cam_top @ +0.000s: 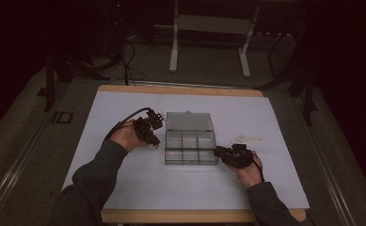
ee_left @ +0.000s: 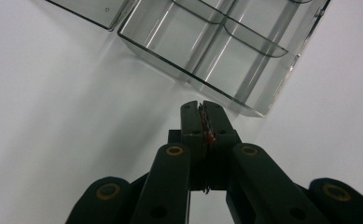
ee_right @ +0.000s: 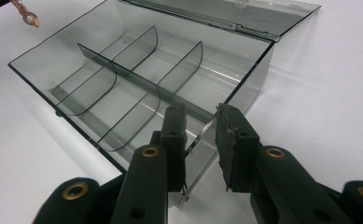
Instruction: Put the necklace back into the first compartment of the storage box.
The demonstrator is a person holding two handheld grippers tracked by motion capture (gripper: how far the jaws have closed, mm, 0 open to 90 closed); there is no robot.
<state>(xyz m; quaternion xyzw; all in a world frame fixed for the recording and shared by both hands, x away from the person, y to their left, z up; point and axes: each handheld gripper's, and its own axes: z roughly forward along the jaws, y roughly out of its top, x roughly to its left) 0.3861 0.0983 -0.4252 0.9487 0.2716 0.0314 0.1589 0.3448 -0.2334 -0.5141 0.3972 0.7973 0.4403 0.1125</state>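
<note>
left gripper (cam_top: pixel 153 123) left of box, raised over white table (cam_top: pixel 124 188), jaws pressed together on thin reddish chain (ee_left: pixel 208 135); chain end dangles at top left of right gripper view. clear compartment box (cam_top: pixel 190 147) at table centre, lid (cam_top: pixel 189 121) open, lying flat behind it, six compartments. right gripper (cam_top: pixel 219 151) at box's right front corner, jaws apart, straddling box wall (ee_right: pixel 202 154), pads not pressing. small clear bag (cam_top: pixel 246 138) on table, right of box, near right hand.
</note>
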